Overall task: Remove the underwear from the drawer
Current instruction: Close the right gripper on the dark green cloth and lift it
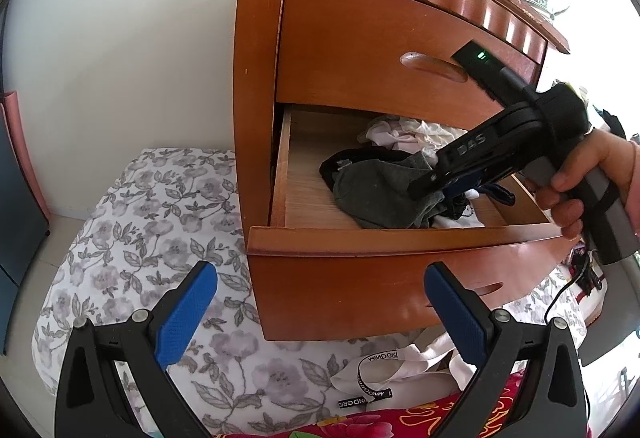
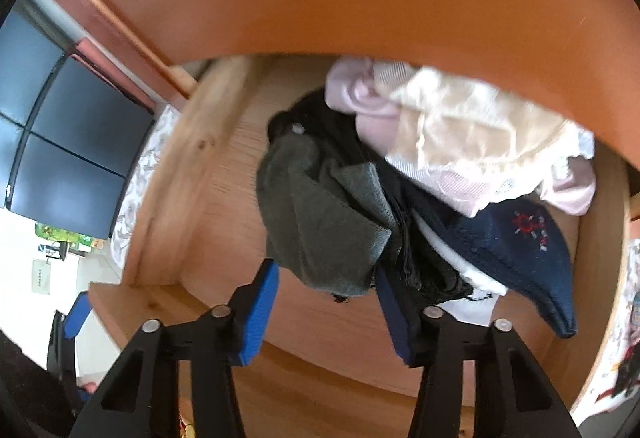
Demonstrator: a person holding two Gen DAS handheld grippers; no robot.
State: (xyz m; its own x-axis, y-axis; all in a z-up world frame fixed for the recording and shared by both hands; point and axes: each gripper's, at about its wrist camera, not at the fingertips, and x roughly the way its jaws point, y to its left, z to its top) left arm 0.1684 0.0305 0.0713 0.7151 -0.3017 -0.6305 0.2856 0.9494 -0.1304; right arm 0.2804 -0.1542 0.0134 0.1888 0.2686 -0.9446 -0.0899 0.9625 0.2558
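The lower drawer (image 1: 400, 238) of a wooden nightstand stands pulled out. Inside lies a heap of underwear: a grey piece (image 1: 380, 189) (image 2: 320, 222) on top of a black one (image 2: 420, 262), pale pink and cream pieces (image 2: 460, 125) behind, and a navy piece (image 2: 520, 238) to the right. A hand holds my right gripper (image 1: 440, 181) (image 2: 326, 274) pointing steeply down into the heap. Its blue pads (image 2: 260, 310) straddle the lower edge of the grey piece with a gap still showing, so it reads as open. My left gripper (image 1: 320, 274) hangs open and empty in front of the drawer.
The upper drawer (image 1: 380, 49) is closed just above the right gripper. Below the nightstand lies a bed with a floral sheet (image 1: 140, 230). On it are a white garment with a black lettered waistband (image 1: 384, 370) and a red floral blanket (image 1: 380, 426). A white wall is at left.
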